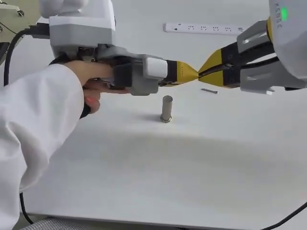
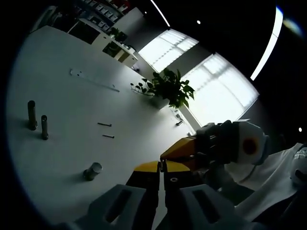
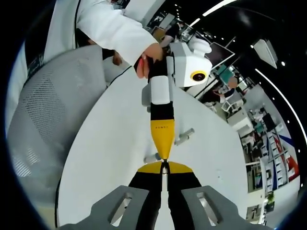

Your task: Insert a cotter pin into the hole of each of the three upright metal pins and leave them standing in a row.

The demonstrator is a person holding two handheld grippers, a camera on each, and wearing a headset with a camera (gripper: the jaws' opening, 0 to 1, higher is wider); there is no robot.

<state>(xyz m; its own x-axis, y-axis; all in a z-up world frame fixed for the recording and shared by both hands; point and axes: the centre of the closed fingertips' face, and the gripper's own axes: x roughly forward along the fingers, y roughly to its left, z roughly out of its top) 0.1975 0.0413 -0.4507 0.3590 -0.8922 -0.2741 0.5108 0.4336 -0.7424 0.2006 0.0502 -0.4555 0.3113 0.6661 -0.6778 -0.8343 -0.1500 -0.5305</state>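
- The left tool and the right tool are held nose to nose in the air above the bench, with their yellow tips touching. Both pairs of jaws are pressed together. This probably serves to pass or re-grip a cotter pin at the tips. Whether one is actually nipped there is too small to tell.
- The nearest metal pin stands upright on the bench just below the meeting tips, free of both tools. It is judged to be the next one to be fitted, which would explain why the tools work directly over it.
- The loose cotter pin lies flat on the bench just under the right tool, ready as stock.
- The head view gives the height of the tools above the bench. It also shows the hand and sleeve behind the left tool, and a power strip near the far edge.
- The left gripper view adds two far metal pins, upright and side by side, well apart from the nearest one. It also shows two cotter pins lying close together, and a plant beyond the bench. Whether the far pins already carry cotter pins cannot be read.
- The right gripper view looks straight along the left tool to the hand that holds it, with a mesh chair beside the bench.
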